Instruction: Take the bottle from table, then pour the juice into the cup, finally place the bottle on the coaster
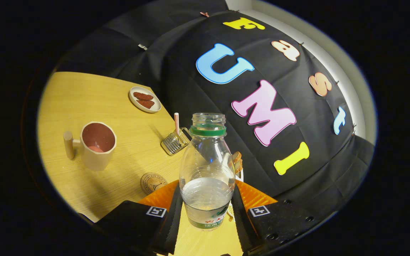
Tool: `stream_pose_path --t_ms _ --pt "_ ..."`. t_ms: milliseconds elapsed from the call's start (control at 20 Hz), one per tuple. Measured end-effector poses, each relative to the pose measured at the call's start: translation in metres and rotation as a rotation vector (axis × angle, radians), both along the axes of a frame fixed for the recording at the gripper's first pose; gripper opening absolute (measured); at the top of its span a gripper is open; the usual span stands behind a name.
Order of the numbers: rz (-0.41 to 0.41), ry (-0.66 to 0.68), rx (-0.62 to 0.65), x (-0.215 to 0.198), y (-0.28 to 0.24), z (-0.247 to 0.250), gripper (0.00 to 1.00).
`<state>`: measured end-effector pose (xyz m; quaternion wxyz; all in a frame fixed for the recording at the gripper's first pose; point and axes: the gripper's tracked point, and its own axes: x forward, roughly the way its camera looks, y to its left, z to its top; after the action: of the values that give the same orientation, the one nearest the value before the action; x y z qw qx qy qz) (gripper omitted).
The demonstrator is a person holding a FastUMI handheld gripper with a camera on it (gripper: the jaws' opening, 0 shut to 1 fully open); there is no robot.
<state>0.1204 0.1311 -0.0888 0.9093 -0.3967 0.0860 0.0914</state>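
You've got the clear, uncapped bottle (pixel 207 170) upright btwn the fingers (pixel 171 217), approx half full. Cup (pixel 97 145) upright on counter (pixel 84 103); round coaster (pixel 153 182) flat beside bottle.

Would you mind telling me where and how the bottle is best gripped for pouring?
Grip the bottle low on its round body, fingers pressing from either side, as the gripper does now. The body is wide there; the open neck stays free to tip toward the cup.

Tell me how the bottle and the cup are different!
The bottle is clear plastic, so its liquid shows through; the cup is solid beige, reddish inside. The bottle is tall with a narrow neck; the cup is short, wide-mouthed, with a side handle. The hand-held gripper is shut on the bottle; the cup stands alone on the table, beyond the fingers. Both are open on top.
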Motion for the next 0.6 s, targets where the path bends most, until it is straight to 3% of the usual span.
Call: stream_pose_path --t_ms 600 --pt "0.157 0.007 -0.266 -0.004 0.049 -0.035 0.69"
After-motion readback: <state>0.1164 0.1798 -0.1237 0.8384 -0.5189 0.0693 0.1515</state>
